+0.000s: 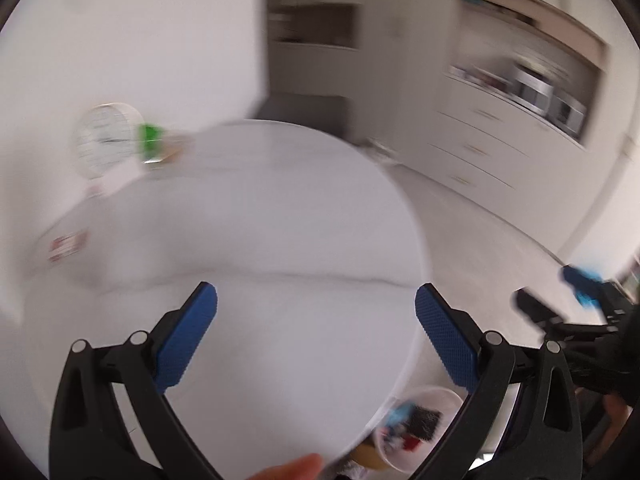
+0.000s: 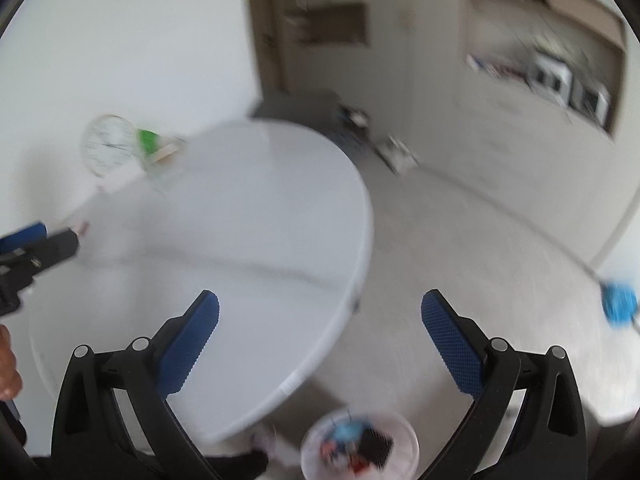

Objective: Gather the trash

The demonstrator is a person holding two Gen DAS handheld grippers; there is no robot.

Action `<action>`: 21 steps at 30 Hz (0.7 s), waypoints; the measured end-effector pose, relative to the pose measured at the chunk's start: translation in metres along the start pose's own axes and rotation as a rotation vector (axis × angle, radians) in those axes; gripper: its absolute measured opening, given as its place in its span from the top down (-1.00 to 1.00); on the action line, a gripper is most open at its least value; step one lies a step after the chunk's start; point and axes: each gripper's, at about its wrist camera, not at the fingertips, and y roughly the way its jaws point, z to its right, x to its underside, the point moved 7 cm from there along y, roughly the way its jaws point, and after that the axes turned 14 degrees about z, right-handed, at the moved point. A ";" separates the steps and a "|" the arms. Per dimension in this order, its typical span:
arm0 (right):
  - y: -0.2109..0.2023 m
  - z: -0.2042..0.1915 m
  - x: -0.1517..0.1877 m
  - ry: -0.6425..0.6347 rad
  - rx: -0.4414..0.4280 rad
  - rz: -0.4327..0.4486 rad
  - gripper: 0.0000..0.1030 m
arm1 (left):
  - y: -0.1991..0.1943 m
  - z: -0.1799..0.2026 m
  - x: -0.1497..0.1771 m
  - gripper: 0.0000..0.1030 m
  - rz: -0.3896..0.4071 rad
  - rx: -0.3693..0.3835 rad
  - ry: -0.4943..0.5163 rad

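My left gripper (image 1: 316, 312) hangs open and empty above the round white table (image 1: 280, 220). My right gripper (image 2: 320, 312) is also open and empty, over the table's edge (image 2: 352, 240) and the floor. A pale trash bin (image 2: 360, 444) holding colourful scraps stands on the floor below the table's rim, and shows in the left wrist view as the bin (image 1: 416, 424). A small red and white wrapper (image 1: 68, 244) lies at the table's left side. Each gripper shows in the other's view: the right one (image 1: 556, 292), the left one (image 2: 60, 236).
A round clock (image 1: 108, 140) and a glass holder with something green (image 1: 150, 140) stand at the table's far left by the wall. Drawers and shelves (image 1: 520, 100) line the right. A blue object (image 2: 620, 300) lies on the floor. A fingertip (image 1: 296, 468) shows at the bottom.
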 end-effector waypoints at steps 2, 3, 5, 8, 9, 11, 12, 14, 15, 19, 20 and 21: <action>0.000 -0.022 -0.017 -0.034 -0.032 0.037 -0.95 | -0.007 -0.031 -0.003 -0.85 -0.013 -0.121 -0.031; -0.002 -0.031 -0.023 -0.046 -0.049 0.049 -0.95 | -0.010 -0.042 -0.003 -0.85 -0.017 -0.150 -0.045; -0.003 -0.052 -0.031 -0.057 -0.101 0.061 -0.95 | -0.016 -0.062 -0.002 -0.85 -0.010 -0.199 -0.090; 0.000 -0.073 -0.032 -0.067 -0.148 0.053 -0.95 | -0.018 -0.077 0.003 -0.85 -0.009 -0.227 -0.139; 0.000 -0.076 -0.032 -0.075 -0.152 0.051 -0.95 | -0.016 -0.079 0.003 -0.85 -0.012 -0.223 -0.150; -0.002 -0.078 -0.031 -0.085 -0.149 0.051 -0.95 | -0.014 -0.081 0.004 -0.85 -0.015 -0.207 -0.161; -0.002 -0.078 -0.032 -0.089 -0.144 0.051 -0.95 | -0.011 -0.080 0.005 -0.85 -0.014 -0.200 -0.159; -0.003 -0.075 -0.032 -0.088 -0.128 0.049 -0.95 | -0.008 -0.077 0.003 -0.85 -0.006 -0.186 -0.151; -0.004 -0.072 -0.032 -0.083 -0.120 0.048 -0.95 | -0.008 -0.075 0.003 -0.85 -0.001 -0.179 -0.146; -0.005 -0.067 -0.030 -0.058 -0.089 0.032 -0.95 | -0.001 -0.068 0.004 -0.85 -0.020 -0.147 -0.128; -0.005 -0.064 -0.030 -0.052 -0.082 0.028 -0.95 | 0.000 -0.065 0.004 -0.85 -0.021 -0.138 -0.126; -0.001 -0.065 -0.029 -0.050 -0.076 0.025 -0.95 | 0.001 -0.063 0.005 -0.85 -0.024 -0.129 -0.123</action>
